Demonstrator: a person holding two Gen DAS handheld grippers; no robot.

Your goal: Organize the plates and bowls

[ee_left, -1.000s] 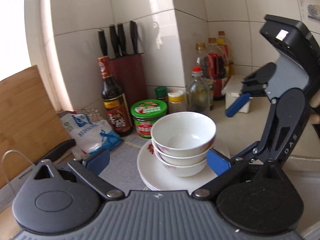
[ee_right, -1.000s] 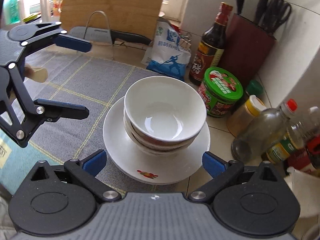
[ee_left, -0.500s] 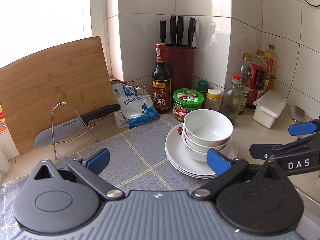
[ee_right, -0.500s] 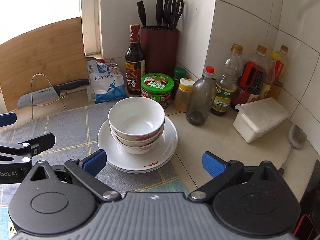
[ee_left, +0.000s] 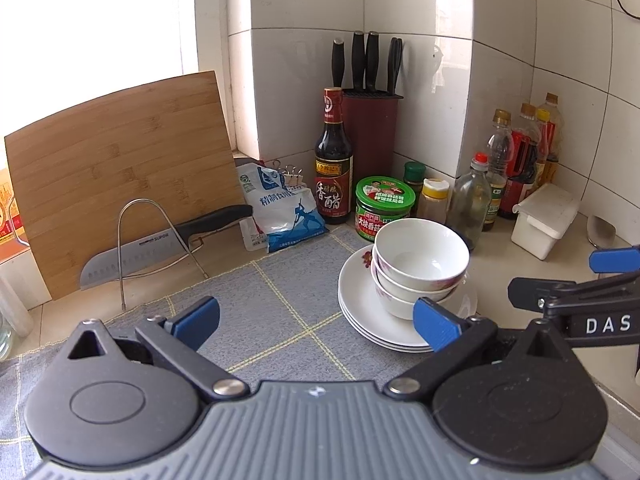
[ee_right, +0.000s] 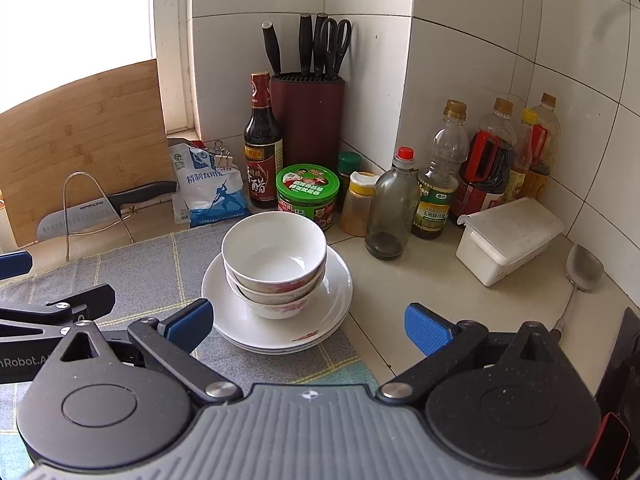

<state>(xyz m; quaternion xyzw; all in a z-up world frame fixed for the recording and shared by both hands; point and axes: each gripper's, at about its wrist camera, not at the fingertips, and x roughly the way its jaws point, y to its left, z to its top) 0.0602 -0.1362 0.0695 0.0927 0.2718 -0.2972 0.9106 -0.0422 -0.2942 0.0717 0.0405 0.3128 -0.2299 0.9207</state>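
Grippers [ee_left: 316,320] back — bowls [ee_left: 420,264] farther off

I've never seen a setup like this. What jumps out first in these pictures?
Centre stage is a stack of white bowls nested on a pile of white plates, at the edge of a grey checked mat. Both blue-padded grippers, left and right, hover before it, jaws open and empty. Sauce bottles crowd the tiled corner behind.

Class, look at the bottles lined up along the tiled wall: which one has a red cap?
The clear glass bottle nearest the stacked bowls. It is nearly empty and red-capped; the other bottles carry gold, yellow or dark red tops.
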